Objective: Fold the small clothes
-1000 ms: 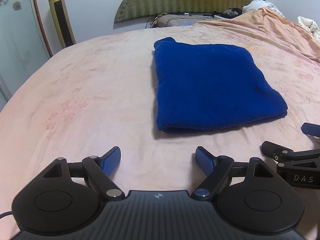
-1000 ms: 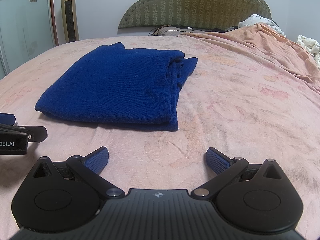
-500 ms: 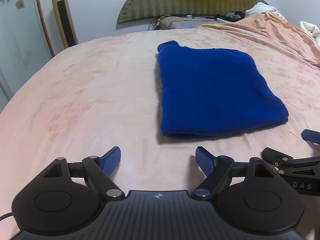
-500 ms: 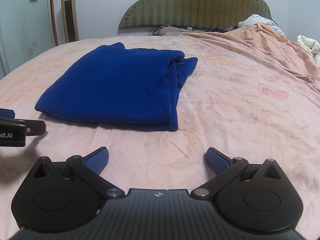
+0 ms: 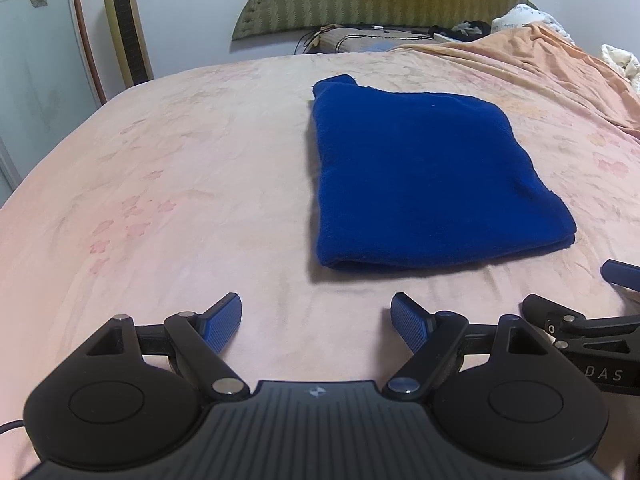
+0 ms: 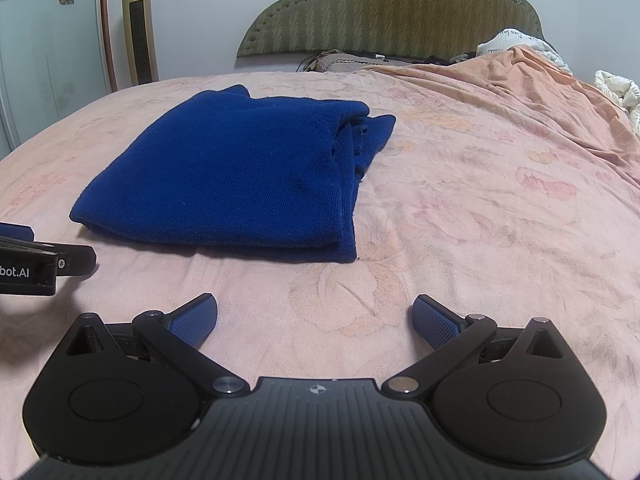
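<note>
Blue garment [image 5: 432, 176] folded flat on the pink bedspread [image 5: 180, 184], ahead of both grippers and touched by neither. Left gripper [image 5: 317, 322] spread wide, nothing held; right gripper [image 6: 315, 322] likewise released and empty. From the left wrist: smooth folded edge nearest, right gripper's tip at the right border. From the right wrist only: stacked layers and loose ribbed edges on the garment's right side [image 6: 356, 148]; left gripper's tip at the left border.

Home bedroom: bed [image 6: 480, 208], padded headboard [image 6: 400, 8].
</note>
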Action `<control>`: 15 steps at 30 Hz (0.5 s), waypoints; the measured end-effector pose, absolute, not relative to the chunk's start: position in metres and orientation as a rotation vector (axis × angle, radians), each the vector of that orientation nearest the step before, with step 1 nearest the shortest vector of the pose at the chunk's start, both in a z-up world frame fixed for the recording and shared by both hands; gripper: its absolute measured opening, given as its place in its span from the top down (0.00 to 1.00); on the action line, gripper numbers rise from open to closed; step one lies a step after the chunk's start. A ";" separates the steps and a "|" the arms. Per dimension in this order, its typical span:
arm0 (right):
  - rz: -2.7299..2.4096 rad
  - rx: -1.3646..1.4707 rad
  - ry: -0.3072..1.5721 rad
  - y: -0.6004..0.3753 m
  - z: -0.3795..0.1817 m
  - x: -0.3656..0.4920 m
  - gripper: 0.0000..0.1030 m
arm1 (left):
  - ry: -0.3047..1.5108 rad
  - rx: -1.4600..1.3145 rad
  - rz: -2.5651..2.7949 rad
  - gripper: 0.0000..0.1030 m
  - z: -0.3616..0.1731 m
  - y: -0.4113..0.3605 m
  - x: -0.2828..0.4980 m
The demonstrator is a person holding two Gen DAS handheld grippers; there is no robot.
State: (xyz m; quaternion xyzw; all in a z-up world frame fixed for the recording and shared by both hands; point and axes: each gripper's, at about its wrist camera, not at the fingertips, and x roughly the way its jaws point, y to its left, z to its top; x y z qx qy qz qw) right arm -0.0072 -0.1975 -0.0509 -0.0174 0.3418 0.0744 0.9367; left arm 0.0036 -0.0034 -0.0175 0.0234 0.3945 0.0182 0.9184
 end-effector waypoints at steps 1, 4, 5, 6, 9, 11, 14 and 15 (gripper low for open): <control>0.152 -0.035 0.698 -0.198 -0.051 -0.007 0.00 | 0.811 0.047 0.041 0.20 -0.017 -0.003 0.004; 0.152 -0.035 0.698 -0.198 -0.051 -0.007 0.00 | 0.806 0.038 0.045 0.20 -0.016 -0.002 0.003; 0.152 -0.035 0.699 -0.198 -0.051 -0.007 0.00 | 0.806 0.036 0.044 0.20 -0.015 -0.002 0.002; 0.152 -0.035 0.699 -0.198 -0.051 -0.007 0.00 | 0.805 0.035 0.044 0.20 -0.016 -0.002 0.002; 0.152 -0.036 0.699 -0.198 -0.051 -0.007 0.00 | 0.811 0.038 0.036 0.20 -0.016 -0.002 0.002; 0.152 -0.035 0.699 -0.198 -0.051 -0.007 0.00 | 0.806 0.039 0.031 0.20 -0.015 -0.002 0.002; 0.152 -0.035 0.699 -0.198 -0.051 -0.007 0.00 | 0.809 0.037 0.029 0.20 -0.016 -0.003 0.003; 0.152 -0.035 0.699 -0.198 -0.051 -0.007 0.00 | 0.811 0.033 0.028 0.20 -0.016 -0.003 0.003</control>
